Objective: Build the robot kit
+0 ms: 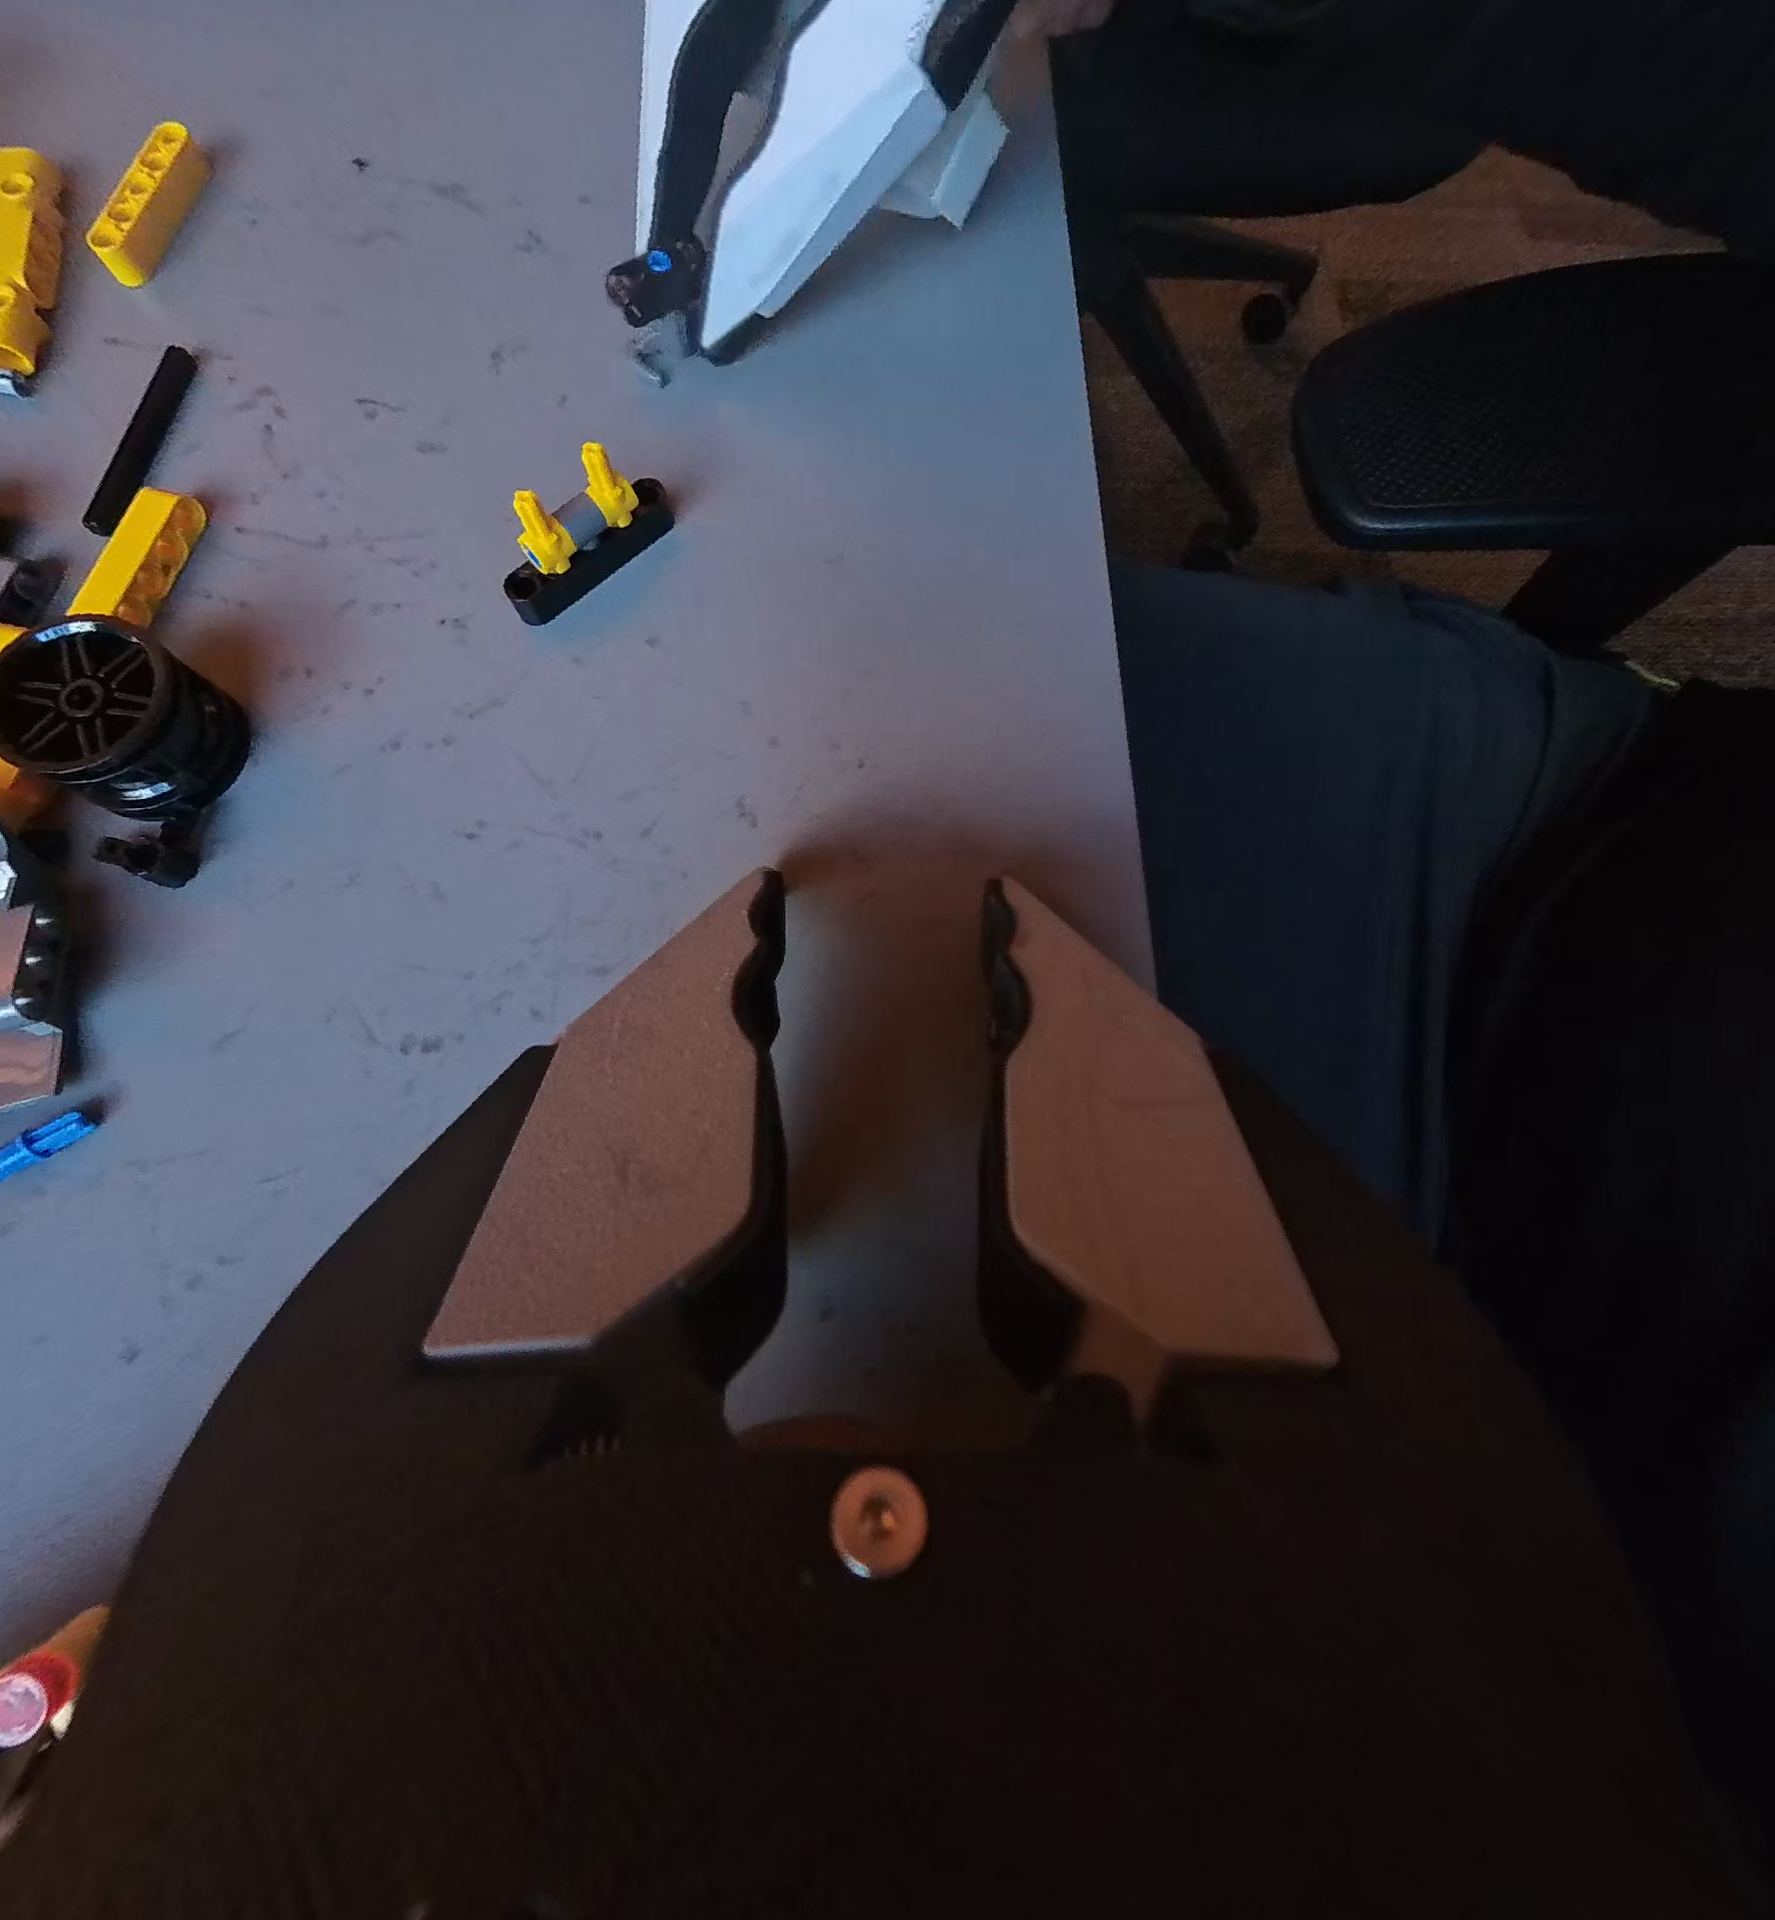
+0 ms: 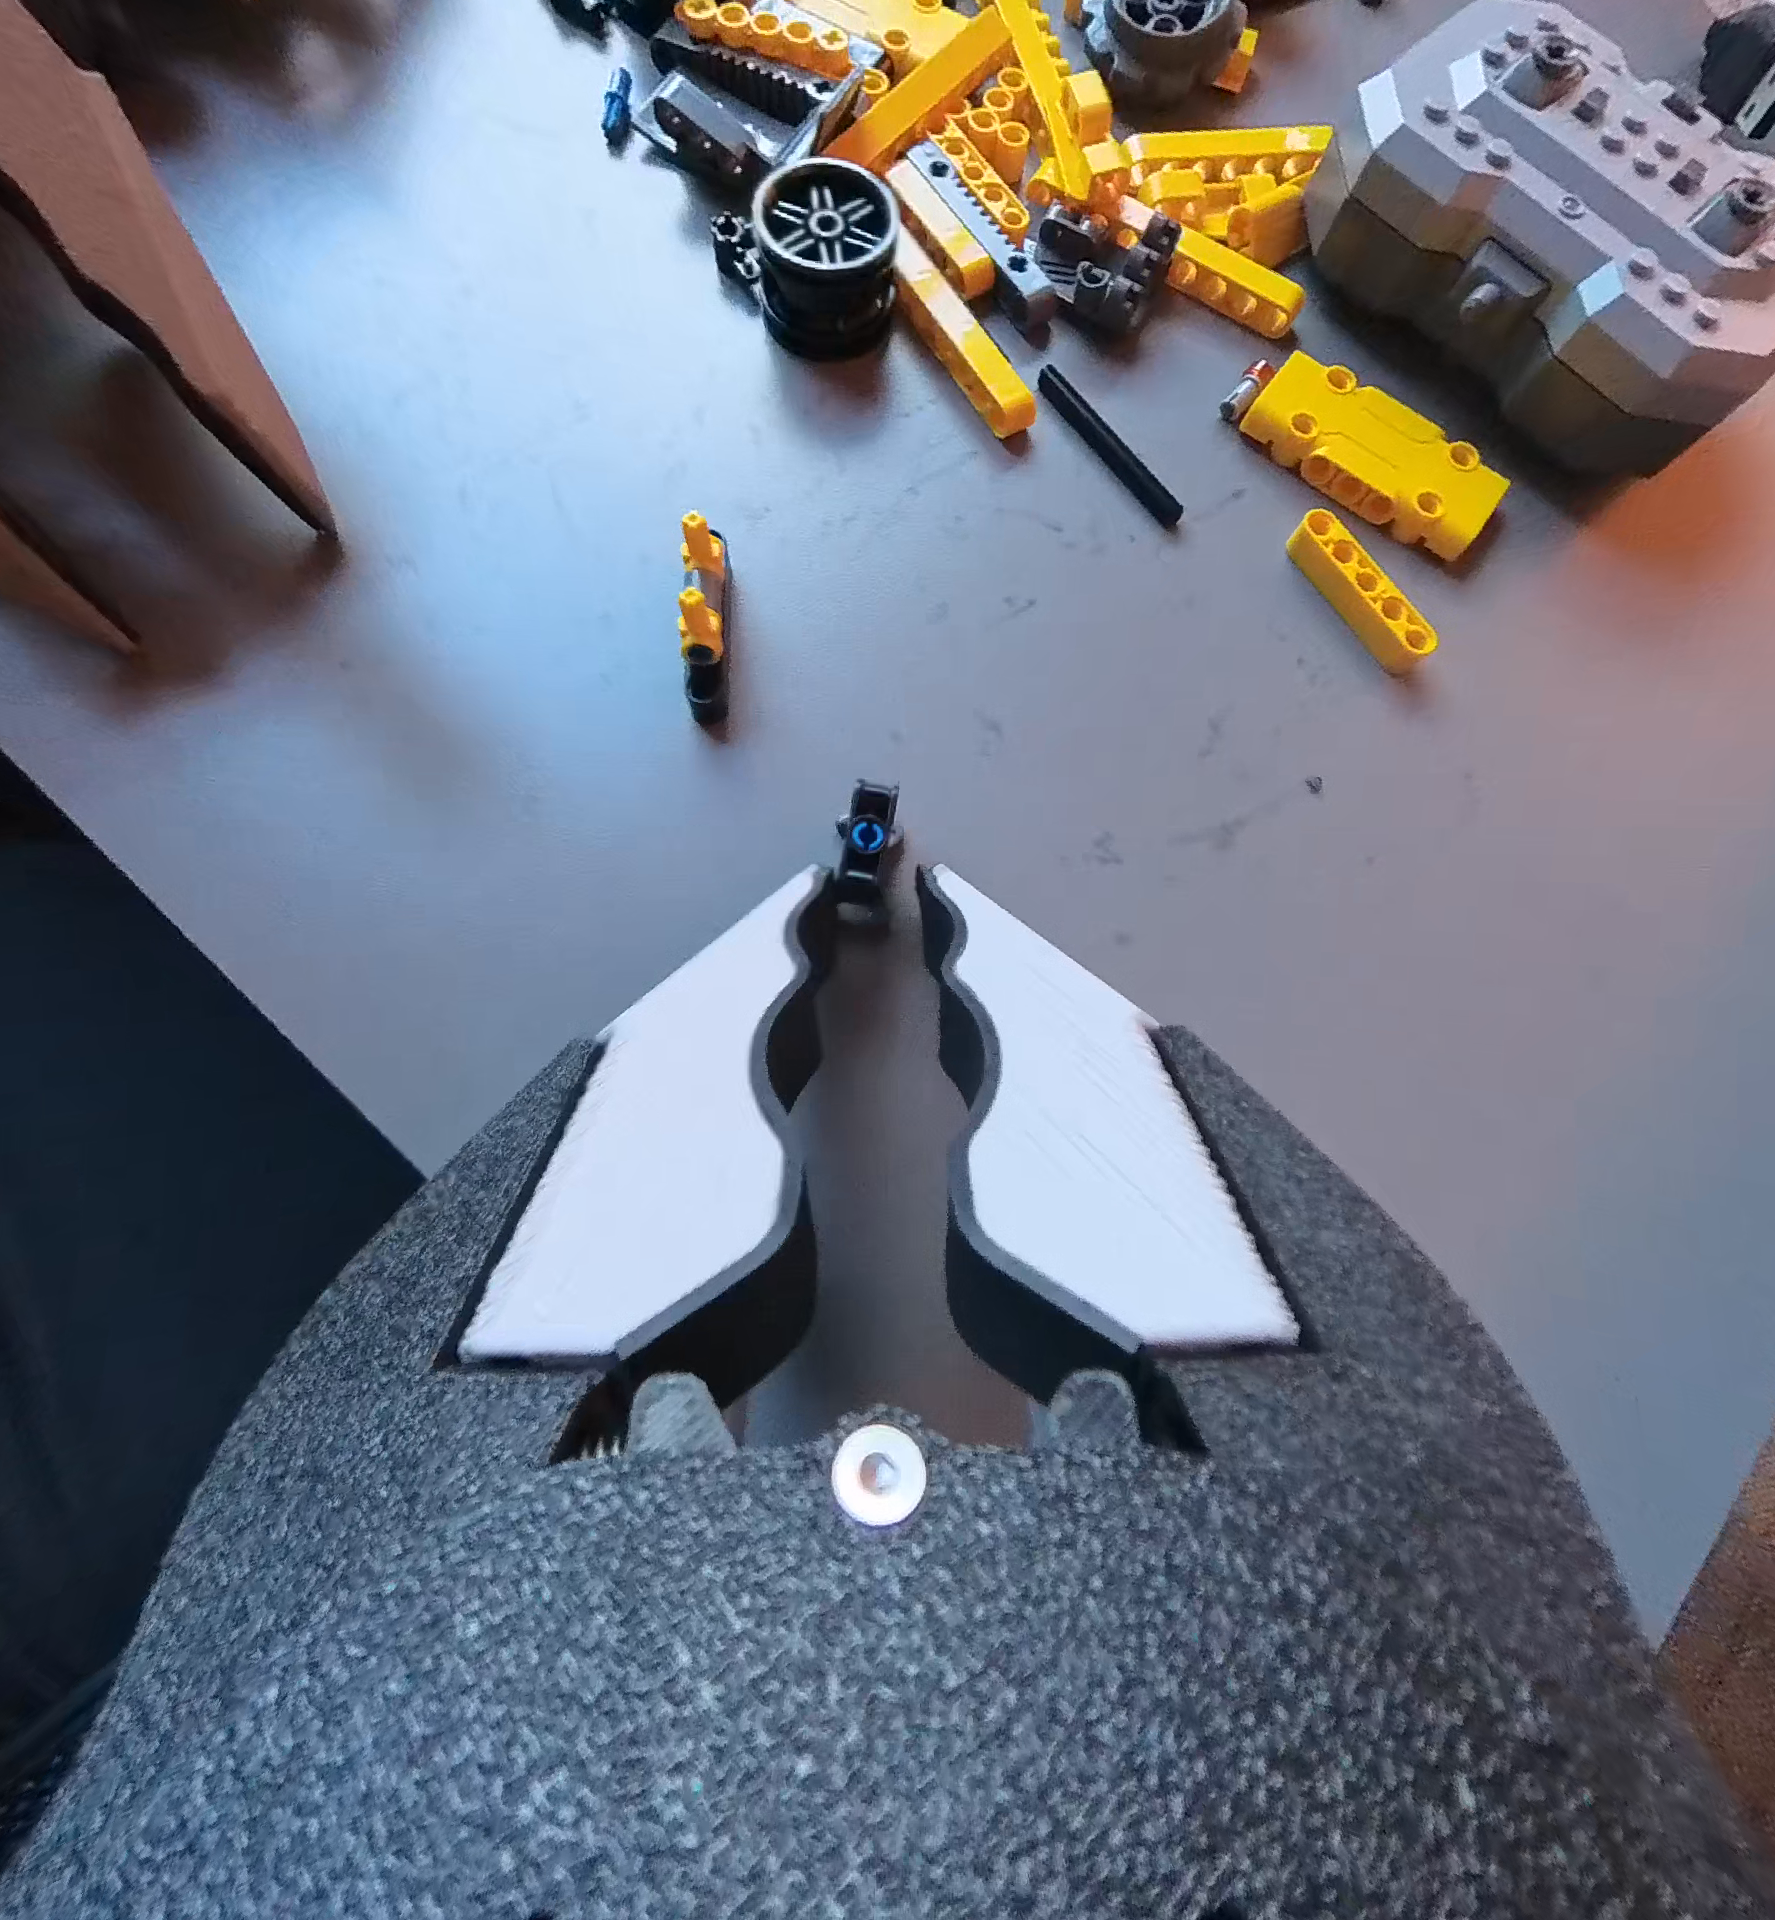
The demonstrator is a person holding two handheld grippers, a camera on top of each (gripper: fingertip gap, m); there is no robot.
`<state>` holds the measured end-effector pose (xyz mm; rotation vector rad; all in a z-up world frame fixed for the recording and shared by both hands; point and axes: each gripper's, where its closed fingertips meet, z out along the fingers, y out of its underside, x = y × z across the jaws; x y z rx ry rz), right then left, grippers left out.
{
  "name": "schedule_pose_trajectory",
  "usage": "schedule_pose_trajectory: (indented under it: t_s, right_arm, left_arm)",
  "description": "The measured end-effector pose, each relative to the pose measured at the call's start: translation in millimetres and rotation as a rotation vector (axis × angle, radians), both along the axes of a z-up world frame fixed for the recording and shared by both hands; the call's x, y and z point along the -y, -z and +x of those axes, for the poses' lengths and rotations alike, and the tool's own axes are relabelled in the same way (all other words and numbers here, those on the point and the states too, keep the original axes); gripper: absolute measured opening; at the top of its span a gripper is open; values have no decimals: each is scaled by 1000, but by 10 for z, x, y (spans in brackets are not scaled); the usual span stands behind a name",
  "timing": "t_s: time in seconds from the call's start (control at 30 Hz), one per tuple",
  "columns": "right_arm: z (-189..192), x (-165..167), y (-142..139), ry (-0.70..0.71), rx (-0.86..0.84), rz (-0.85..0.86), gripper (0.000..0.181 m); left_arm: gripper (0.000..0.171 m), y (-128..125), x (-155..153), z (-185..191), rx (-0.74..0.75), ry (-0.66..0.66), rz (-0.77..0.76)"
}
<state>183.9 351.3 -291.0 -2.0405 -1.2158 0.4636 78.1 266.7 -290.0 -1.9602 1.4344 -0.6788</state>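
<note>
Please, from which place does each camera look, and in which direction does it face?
Left wrist view: sits on the left gripper, open and empty, looking down over the table edge; a person's leg shows.
Right wrist view: sits on the right gripper, open, looking toward the brick pile; a small black connector stands at its fingertips.
Shared: the black beam with yellow pins, the black wheel, each other's gripper.
</note>
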Motion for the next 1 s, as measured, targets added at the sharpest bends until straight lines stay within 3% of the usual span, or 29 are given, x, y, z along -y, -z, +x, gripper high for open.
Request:
schedule_pose_trajectory:
  t_s: [0.27, 0.57, 0.83, 0.93, 1.0]
  right_arm:
    - [-9, 33, -58, -6, -19, 0, 24]
    - [-225, 78, -414, -56, -110, 92, 23]
    - [-538, 76, -103, -110, 16, 27, 26]
    - [-572, 92, -2, -134, 73, 19, 7]
    - [-604, 110, 0, -139, 77, 21, 7]
  left_arm:
    - [35, 1, 2, 0, -2, 1, 3]
    - [35, 0, 2, 0, 0, 1, 1]
    - [35, 1, 1, 0, -1, 0, 3]
    - [35, 1, 2, 1, -1, 1, 1]
    - [35, 1, 3, 1, 1, 1, -1]
